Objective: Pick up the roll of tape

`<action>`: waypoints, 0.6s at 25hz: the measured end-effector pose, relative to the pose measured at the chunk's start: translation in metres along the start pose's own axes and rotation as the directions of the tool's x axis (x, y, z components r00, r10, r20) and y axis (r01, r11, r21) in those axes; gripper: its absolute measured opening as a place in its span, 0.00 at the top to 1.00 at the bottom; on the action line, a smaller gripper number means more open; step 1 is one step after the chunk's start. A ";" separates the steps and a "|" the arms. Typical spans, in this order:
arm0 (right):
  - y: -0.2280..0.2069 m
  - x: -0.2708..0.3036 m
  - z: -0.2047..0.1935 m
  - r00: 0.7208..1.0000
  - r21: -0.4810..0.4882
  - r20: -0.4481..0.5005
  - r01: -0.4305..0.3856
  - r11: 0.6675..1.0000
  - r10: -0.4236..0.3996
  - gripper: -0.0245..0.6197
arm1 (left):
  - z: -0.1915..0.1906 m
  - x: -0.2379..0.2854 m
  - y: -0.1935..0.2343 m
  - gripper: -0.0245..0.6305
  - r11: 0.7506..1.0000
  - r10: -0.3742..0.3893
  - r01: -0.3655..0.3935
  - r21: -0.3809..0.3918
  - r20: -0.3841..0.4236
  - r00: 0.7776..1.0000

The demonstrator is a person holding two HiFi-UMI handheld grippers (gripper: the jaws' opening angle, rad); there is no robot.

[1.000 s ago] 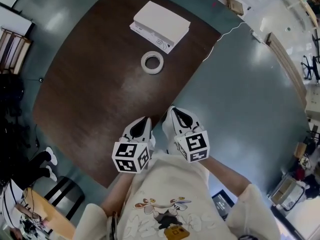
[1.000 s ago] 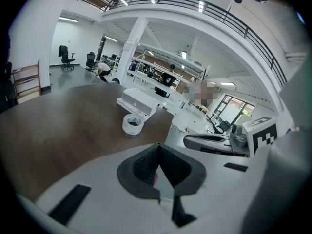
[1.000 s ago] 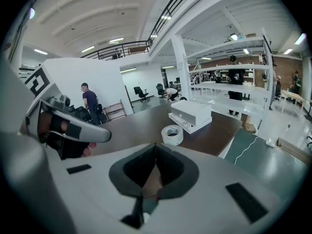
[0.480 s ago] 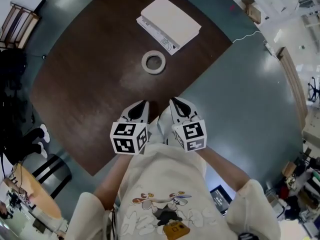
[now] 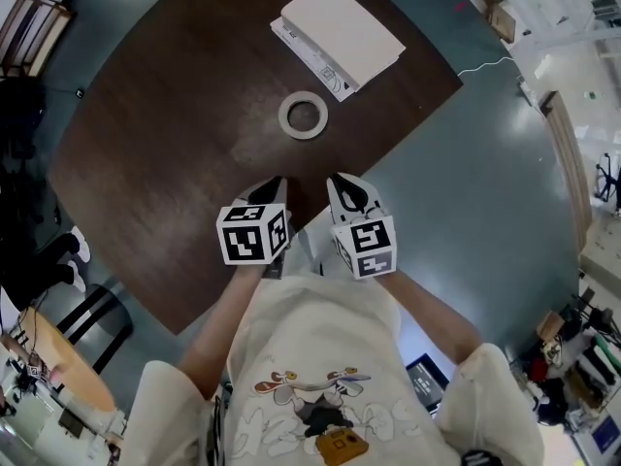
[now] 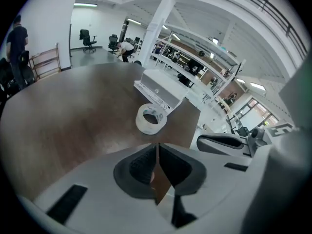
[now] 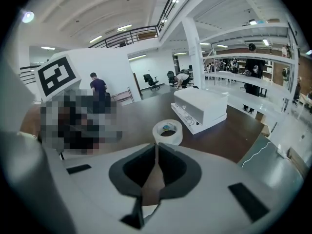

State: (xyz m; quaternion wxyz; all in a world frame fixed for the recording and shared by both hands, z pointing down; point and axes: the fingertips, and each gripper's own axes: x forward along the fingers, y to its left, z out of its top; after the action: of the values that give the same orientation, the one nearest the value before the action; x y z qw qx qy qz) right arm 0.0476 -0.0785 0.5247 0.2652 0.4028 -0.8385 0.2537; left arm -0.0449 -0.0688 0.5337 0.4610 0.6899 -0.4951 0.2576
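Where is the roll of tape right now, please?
In the head view, the roll of tape lies flat on the brown table, upper centre, just below the white box.

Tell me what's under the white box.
A flat printed sheet lies under the box, on the table. Only a strip along the box's near edge shows. The rest of the sheet, and anything else beneath, is covered by the box.

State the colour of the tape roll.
Off-white roll of tape; clearest in the left gripper view.

one tape roll [image 5: 303,115], one white box [image 5: 342,35], two claws [image 5: 276,183] [image 5: 342,181]
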 end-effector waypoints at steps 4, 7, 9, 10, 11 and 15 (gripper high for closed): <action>-0.003 0.014 0.004 1.000 0.005 -0.010 0.004 1.000 -0.004 0.95 | 0.009 0.021 0.009 0.87 0.997 -0.044 0.042 -0.066 -0.029 0.999; -0.007 0.021 0.003 1.000 0.018 -0.025 0.005 1.000 -0.005 0.95 | 0.015 0.035 0.014 0.82 0.989 -0.078 0.071 -0.127 -0.046 0.996; -0.011 0.026 0.005 0.999 0.021 -0.031 0.008 1.000 -0.007 0.95 | 0.025 0.045 0.017 0.78 0.977 -0.111 0.100 -0.189 -0.047 0.993; -0.012 0.029 0.005 0.999 0.019 -0.034 0.010 1.000 -0.009 0.95 | 0.030 0.050 0.018 0.75 0.967 -0.128 0.115 -0.226 -0.042 0.991; -0.014 0.031 0.005 0.999 0.018 -0.037 0.013 1.000 -0.012 0.95 | 0.035 0.055 0.019 0.72 0.959 -0.139 0.124 -0.256 -0.039 0.990; -0.021 0.044 0.006 0.999 0.028 -0.041 0.025 0.999 -0.024 0.95 | 0.048 0.074 0.031 0.69 0.951 -0.124 0.104 -0.293 -0.051 0.991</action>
State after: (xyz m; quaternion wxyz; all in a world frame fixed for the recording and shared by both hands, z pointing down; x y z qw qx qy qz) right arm 0.0398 -0.1176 0.5529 0.2796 0.4115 -0.8242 0.2705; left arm -0.0506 -0.1474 0.5848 0.5878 0.6331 -0.4708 0.1790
